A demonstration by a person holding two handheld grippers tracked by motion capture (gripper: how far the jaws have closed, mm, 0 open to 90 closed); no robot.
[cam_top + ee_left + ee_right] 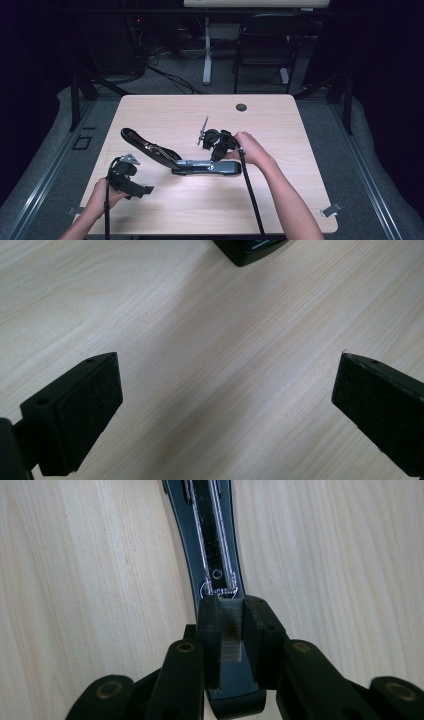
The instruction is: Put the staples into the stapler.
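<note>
Pale wood tabletop [300, 200], dark room behind, a chair and a desk leg past the far edge. On it lies a large black stapler [207, 167], swung open: base flat near the middle of the table, upper arm [147, 145] raised and slanting back toward the left.

Step in hand, as I judge it: steadying or shifting the stapler by its base while it stands open, perhaps for loading. My right gripper [231, 630] comes down onto the base's right end. In the right gripper view its jaws stand narrow, pads either side of a metal part at the end of the staple channel [215, 540]; I read this as a grip on the stapler.

My left gripper [227, 405] hovers low over bare wood near the front left, jaws wide, nothing between them; one corner of the stapler shows just ahead.

Next move, by my estimate: bring the left gripper across to the raised arm, keeping the right's hold firm so the base does not skid.
</note>
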